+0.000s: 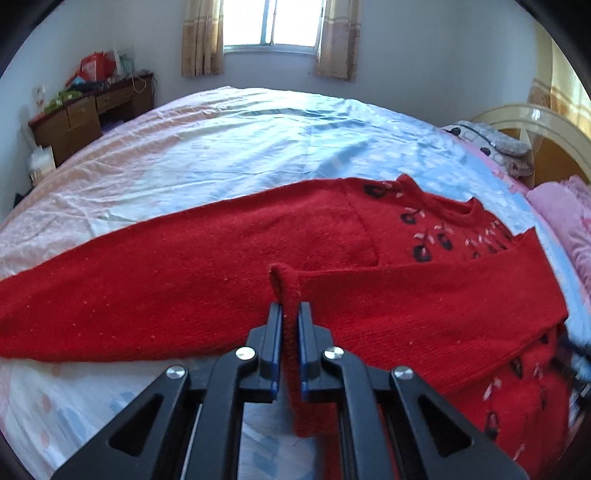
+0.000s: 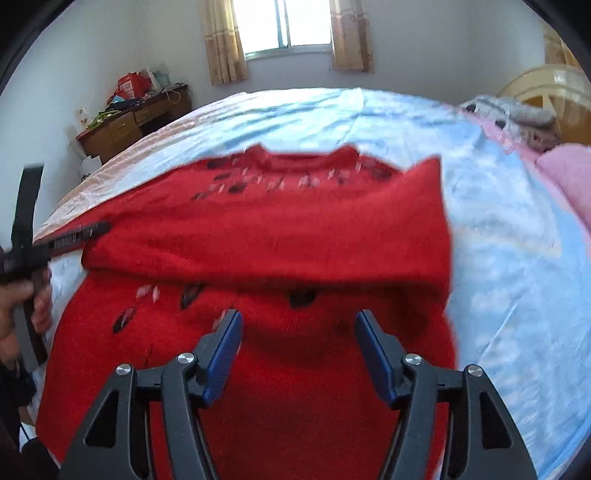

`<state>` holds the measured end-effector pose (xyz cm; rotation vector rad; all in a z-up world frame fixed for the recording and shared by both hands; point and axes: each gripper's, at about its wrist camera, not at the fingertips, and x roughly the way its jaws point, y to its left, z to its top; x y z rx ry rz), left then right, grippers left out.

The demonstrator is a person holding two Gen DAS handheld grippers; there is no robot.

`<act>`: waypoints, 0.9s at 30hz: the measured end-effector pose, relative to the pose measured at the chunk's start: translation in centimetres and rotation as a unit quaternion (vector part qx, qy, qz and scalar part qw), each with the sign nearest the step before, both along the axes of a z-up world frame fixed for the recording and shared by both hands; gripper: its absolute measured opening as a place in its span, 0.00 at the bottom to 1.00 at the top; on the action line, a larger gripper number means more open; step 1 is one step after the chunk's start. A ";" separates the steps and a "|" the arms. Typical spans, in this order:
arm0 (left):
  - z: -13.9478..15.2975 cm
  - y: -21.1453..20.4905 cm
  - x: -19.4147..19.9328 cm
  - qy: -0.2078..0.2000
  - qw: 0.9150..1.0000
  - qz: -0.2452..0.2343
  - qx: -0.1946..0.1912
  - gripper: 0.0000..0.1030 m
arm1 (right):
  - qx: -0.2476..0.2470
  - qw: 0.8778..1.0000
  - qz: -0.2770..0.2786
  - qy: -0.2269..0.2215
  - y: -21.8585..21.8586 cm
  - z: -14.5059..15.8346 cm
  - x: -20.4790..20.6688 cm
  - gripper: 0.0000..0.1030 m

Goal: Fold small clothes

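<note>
A red knit sweater [image 1: 207, 266] with dark flower motifs near its collar lies spread on the bed. One sleeve is folded across its chest [image 2: 280, 236]. My left gripper [image 1: 290, 314] is shut on the cuff of that sleeve [image 1: 284, 284], held just above the sweater body. It also shows at the left edge of the right wrist view [image 2: 79, 232], in a hand. My right gripper [image 2: 299, 325] is open and empty, hovering over the sweater's lower body.
The bed [image 1: 229, 147] has a light blue and pink sheet. Pink and grey bedding [image 1: 561, 214] is piled at the right by the headboard [image 1: 546, 140]. A wooden desk [image 1: 88, 114] with clutter stands at the far left wall, below a window [image 1: 273, 22].
</note>
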<state>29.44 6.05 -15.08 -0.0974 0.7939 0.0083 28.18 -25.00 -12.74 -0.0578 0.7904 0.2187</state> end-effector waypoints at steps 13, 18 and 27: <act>-0.4 0.1 -0.2 -0.011 1.000 -0.001 0.010 0.09 | -0.005 0.997 -0.050 0.063 -0.8 -1.9 9.2 0.62; -0.5 0.4 -0.2 -0.011 1.000 -0.001 -0.001 0.09 | -0.054 0.997 -0.035 0.053 1.9 -1.9 8.4 0.63; -0.6 0.9 -0.4 -0.014 1.000 0.002 -0.016 0.12 | -0.084 0.995 0.027 0.048 9.3 -2.8 7.9 0.64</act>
